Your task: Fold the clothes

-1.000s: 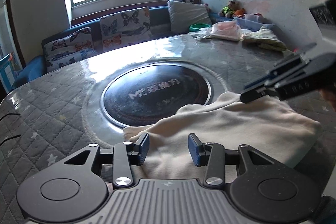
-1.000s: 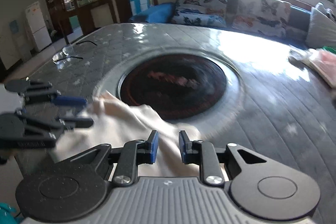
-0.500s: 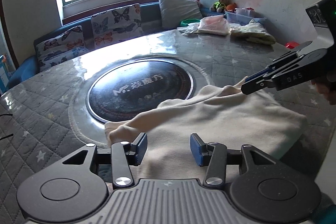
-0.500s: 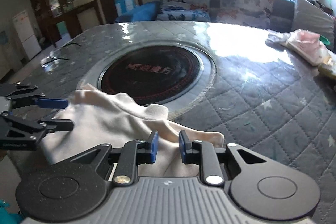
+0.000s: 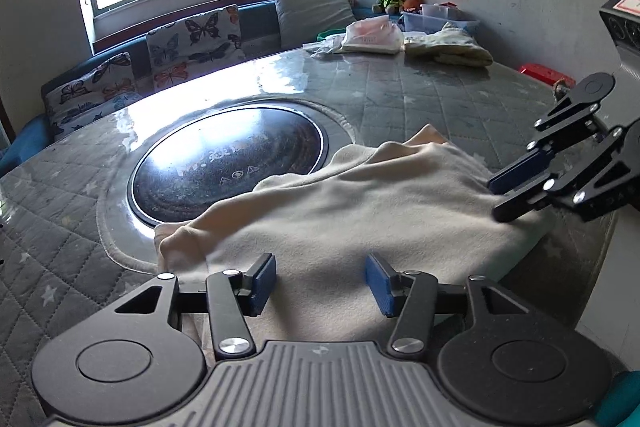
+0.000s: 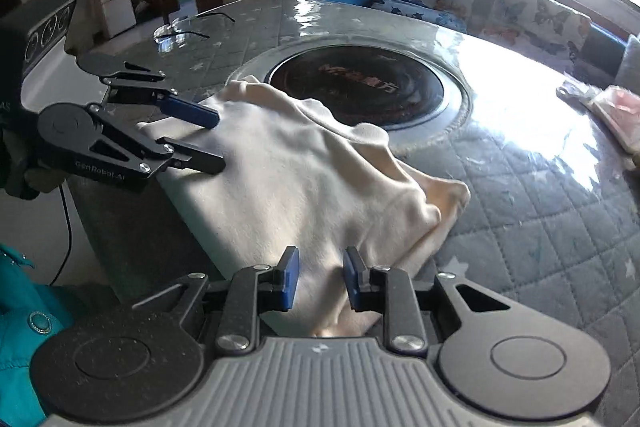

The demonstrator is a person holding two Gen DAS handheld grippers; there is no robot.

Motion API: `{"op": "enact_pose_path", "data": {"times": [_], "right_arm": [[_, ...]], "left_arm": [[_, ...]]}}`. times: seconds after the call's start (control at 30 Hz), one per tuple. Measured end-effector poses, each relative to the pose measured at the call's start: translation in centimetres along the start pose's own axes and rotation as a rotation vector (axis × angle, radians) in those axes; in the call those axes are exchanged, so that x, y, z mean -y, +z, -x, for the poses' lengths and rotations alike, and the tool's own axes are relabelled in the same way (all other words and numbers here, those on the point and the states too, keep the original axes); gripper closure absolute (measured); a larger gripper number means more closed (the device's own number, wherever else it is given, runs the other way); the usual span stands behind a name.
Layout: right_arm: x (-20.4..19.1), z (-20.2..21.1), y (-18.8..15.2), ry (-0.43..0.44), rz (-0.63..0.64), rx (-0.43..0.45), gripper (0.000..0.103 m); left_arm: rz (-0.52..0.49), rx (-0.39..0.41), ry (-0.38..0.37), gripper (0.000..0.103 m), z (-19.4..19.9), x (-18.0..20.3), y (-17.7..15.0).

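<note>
A cream garment [image 5: 360,203] lies folded over at the near edge of the round quilted table [image 5: 440,99], its far edge lapping the dark round centre plate [image 5: 228,159]. My left gripper [image 5: 320,283] is open just above the cloth's near edge, holding nothing. My right gripper [image 6: 318,281] is open with a small gap, at the cloth's right end [image 6: 304,187], and nothing is pinched between its pads. Each gripper shows in the other's view: the right one [image 5: 504,197] at the cloth's right side, the left one [image 6: 216,139] at its left side.
Folded clothes and a plastic bag [image 5: 372,35] lie at the table's far side, near a blue sofa with butterfly cushions [image 5: 192,39]. Eyeglasses [image 6: 180,29] lie on the far left part of the table. The table edge drops off just under the cloth.
The right gripper has let go of the cloth edge it was lifting and opened; the cloth now lies flatter. Both grippers have moved back toward the table's near edge.
</note>
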State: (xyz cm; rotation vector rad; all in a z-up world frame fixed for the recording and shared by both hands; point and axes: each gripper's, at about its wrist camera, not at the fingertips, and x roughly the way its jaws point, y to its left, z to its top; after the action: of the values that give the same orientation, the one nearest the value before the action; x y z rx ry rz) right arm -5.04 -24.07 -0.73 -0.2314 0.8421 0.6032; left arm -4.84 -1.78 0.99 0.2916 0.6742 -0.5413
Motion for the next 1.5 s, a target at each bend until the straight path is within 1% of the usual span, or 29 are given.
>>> {"op": "enact_pose_path", "data": {"times": [0.13,0.27,0.37,0.47,0.53,0.67,0.77,0.87,1.03,1.1,1.2,1.33,1.5], "right_arm": [[0.2,1.3,-0.2,-0.02,0.006,0.014,0.079],[-1.2,2.7,-0.5,0.012,0.06,0.037,0.08],[-1.9,2.3,-1.2,0.019,0.087,0.016,0.081],[-1.7,1.3,-2.0,-0.02,0.085,-0.027,0.081],[-1.4,1.5,-2.1,-0.028,0.083,-0.037,0.081],[-1.9,2.7,-1.4,-0.025,0.101,0.004,0.081],[-2.5,2.9,-0.6,0.002,0.105,0.046,0.081],[-3.0,1.7,0.1,-0.011,0.115,0.058,0.081],[-2.8,-0.5,-0.1,-0.03,0.114,0.023,0.081],[-2.8,-0.7,-0.4,-0.028,0.122,0.013,0.081],[-2.9,-0.2,0.1,-0.029,0.13,0.02,0.081],[-3.6,0.0,0.9,0.001,0.144,0.046,0.08],[-4.6,-1.5,1.5,0.041,0.159,0.049,0.08]], "left_arm": [[0.001,-0.002,0.004,0.047,-0.1,-0.1,-0.1],[-0.003,-0.004,0.006,0.047,-0.1,0.0,-0.1],[-0.005,-0.006,0.007,0.047,-0.2,-0.1,-0.1],[-0.007,-0.006,0.012,0.046,0.1,-0.1,-0.2],[-0.009,-0.004,0.016,0.046,0.4,-0.1,-0.2],[-0.007,0.01,0.02,0.046,1.4,-0.1,-0.2],[-0.01,0.021,0.013,0.045,2.1,0.1,-0.2],[-0.021,0.025,0.008,0.045,2.5,0.5,-0.4],[-0.012,0.013,0.014,0.045,2.7,0.3,-1.0],[-0.004,0.001,0.021,0.045,2.6,0.0,-1.4],[0.016,-0.007,0.03,0.045,2.8,-0.6,-1.8],[0.05,-0.005,0.04,0.044,3.4,-1.2,-2.4],[0.098,-0.015,0.062,0.043,3.8,-2.1,-3.3]]}}
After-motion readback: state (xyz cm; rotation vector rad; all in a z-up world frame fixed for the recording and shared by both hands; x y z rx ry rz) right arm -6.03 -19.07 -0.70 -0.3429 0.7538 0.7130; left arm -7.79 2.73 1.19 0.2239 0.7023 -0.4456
